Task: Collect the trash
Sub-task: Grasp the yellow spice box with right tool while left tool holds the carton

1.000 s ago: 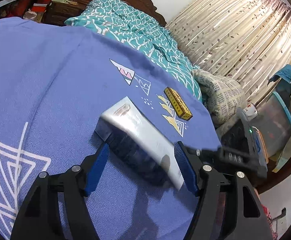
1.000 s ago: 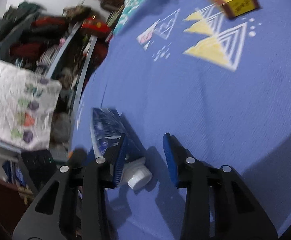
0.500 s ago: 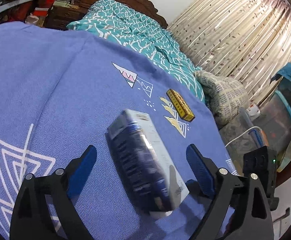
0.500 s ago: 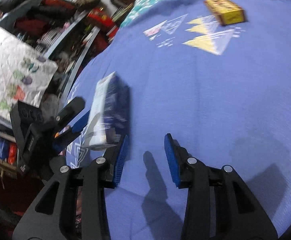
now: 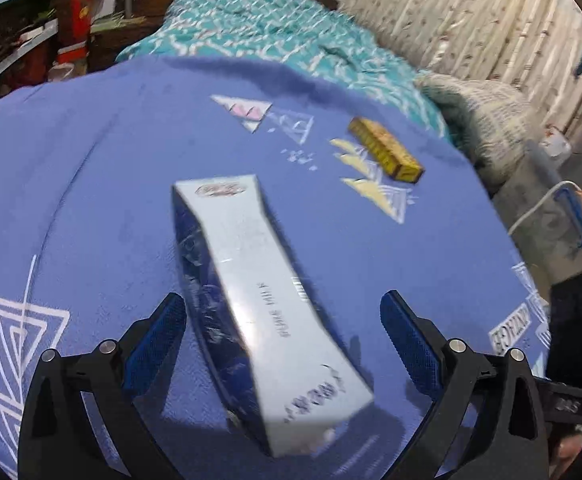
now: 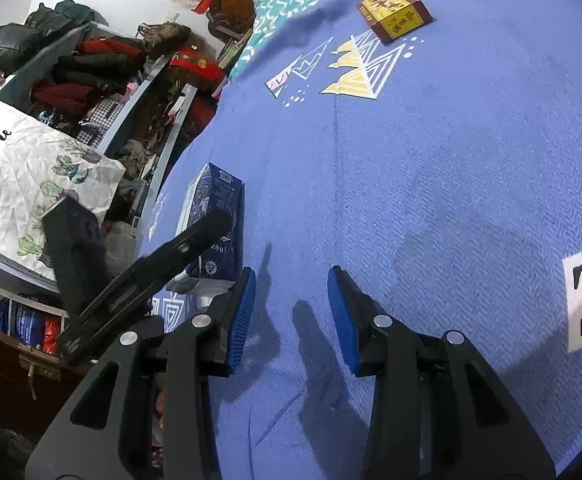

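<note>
My left gripper (image 5: pixel 283 328) stands spread wide at the bottom of its frame, both blue pads clear of the milk carton (image 5: pixel 259 288) that lies on its side between them, running from the centre of the frame down toward the lower middle. My right gripper (image 6: pixel 291 312) is likewise parted and holds nothing, hovering over bare blue bedspread (image 6: pixel 431 200) at the bottom of its frame; from there the same carton shows at centre left, partly behind the left gripper's black finger. The carton looks like a light paperboard box, probably emptied, with a glossy, somewhat slick skin: stiff along its edges, likely to dent across its broad faces. I judge the best hold is across the narrow width near mid-length, pads flat on the two long sides, squeezed gently. A small yellow box (image 5: pixel 387 156) sits well apart in the upper right of the left view, on the bedspread's triangle print, and looks rigid and light. Beyond it lies a teal quilt (image 5: pixel 275 28) at the top.
</note>
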Demonstrator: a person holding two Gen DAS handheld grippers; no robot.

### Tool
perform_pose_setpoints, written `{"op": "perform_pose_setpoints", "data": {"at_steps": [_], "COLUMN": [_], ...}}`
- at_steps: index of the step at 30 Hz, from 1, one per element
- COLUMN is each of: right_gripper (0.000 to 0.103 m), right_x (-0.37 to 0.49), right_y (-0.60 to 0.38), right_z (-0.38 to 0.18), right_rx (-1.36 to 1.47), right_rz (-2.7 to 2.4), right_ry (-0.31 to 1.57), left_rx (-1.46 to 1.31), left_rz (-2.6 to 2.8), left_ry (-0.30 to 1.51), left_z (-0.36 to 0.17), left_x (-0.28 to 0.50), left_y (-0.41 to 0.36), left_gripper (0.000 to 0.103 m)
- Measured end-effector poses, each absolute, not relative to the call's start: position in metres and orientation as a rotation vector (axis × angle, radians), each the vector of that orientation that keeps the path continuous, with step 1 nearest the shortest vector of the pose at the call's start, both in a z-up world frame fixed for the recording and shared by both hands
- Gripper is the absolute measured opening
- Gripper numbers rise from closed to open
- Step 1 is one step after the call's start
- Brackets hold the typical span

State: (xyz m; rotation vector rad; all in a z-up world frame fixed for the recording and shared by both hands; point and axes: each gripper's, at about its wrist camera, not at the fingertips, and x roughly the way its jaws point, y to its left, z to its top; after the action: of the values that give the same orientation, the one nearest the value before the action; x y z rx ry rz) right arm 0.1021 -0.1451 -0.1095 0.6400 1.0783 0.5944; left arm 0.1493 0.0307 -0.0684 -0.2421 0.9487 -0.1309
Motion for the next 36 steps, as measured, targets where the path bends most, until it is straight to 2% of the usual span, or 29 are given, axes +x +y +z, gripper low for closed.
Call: {"op": "perform_pose_setpoints", "data": {"at_steps": [2, 5, 7, 8, 9, 10, 13, 19, 22, 24, 27, 29, 30, 31, 33, 34, 36], "right_gripper": [0.041, 0.041, 0.042, 0.046, 0.062, 0.072, 0.079, 0.089, 0.09, 0.09, 0.088, 0.075, 0.061, 0.061, 0.061, 0.061, 0.061], "right_x": [0.104, 0.114, 0.126, 0.133, 0.143, 0.152, 0.191, 0.285, 0.314, 0.325, 0.334, 0.333, 0.33, 0.327, 0.319, 0.312, 0.294], "right_y": [-0.158, -0.17, -0.182, -0.187, -0.193, -0.201, -0.214, -0.195, -0.169, -0.154, -0.145, -0.139, -0.14, -0.137, -0.133, -0.13, -0.126], "right_z": [-0.112, -0.103, -0.09, -0.084, -0.079, -0.074, -0.066, -0.069, -0.081, -0.095, -0.11, -0.112, -0.11, -0.109, -0.105, -0.104, -0.102], "right_rx": [0.634, 0.603, 0.6, 0.585, 0.564, 0.542, 0.492, 0.376, 0.293, 0.245, 0.177, 0.127, 0.109, 0.082, 0.058, 0.049, 0.047], "right_rz": [0.592, 0.549, 0.519, 0.486, 0.44, 0.389, 0.279, 0.181, 0.163, 0.148, 0.114, 0.091, 0.086, 0.082, 0.093, 0.102, 0.13], "right_ry": [1.075, 1.023, 0.98, 0.951, 0.92, 0.89, 0.819, 0.849, 0.896, 0.929, 0.964, 0.959, 0.955, 0.954, 0.951, 0.948, 0.943], "left_rx": [-0.258, -0.295, -0.325, -0.332, -0.338, -0.338, -0.339, -0.334, -0.332, -0.338, -0.384, -0.404, -0.409, -0.411, -0.407, -0.398, -0.349], "left_rz": [-0.123, -0.159, -0.184, -0.191, -0.197, -0.199, -0.2, -0.192, -0.182, -0.148, -0.139, -0.144, -0.147, -0.15, -0.181, -0.209, -0.213], "left_ry": [0.935, 0.931, 0.928, 0.926, 0.922, 0.919, 0.915, 0.919, 0.915, 0.903, 0.88, 0.885, 0.884, 0.878, 0.866, 0.864, 0.855], "left_z": [-0.068, -0.068, -0.067, -0.067, -0.067, -0.067, -0.066, -0.066, -0.066, -0.064, -0.063, -0.064, -0.064, -0.063, -0.062, -0.061, -0.058], "left_x": [0.149, 0.143, 0.137, 0.135, 0.132, 0.13, 0.128, 0.131, 0.131, 0.13, 0.129, 0.131, 0.131, 0.131, 0.13, 0.129, 0.126], "left_y": [0.039, 0.048, 0.056, 0.058, 0.062, 0.063, 0.062, 0.058, 0.059, 0.062, 0.071, 0.074, 0.074, 0.074, 0.071, 0.067, 0.058], "left_gripper": [0.067, 0.062, 0.06, 0.059, 0.058, 0.058, 0.057, 0.06, 0.067, 0.087, 0.089, 0.088, 0.087, 0.085, 0.062, 0.058, 0.056]}}
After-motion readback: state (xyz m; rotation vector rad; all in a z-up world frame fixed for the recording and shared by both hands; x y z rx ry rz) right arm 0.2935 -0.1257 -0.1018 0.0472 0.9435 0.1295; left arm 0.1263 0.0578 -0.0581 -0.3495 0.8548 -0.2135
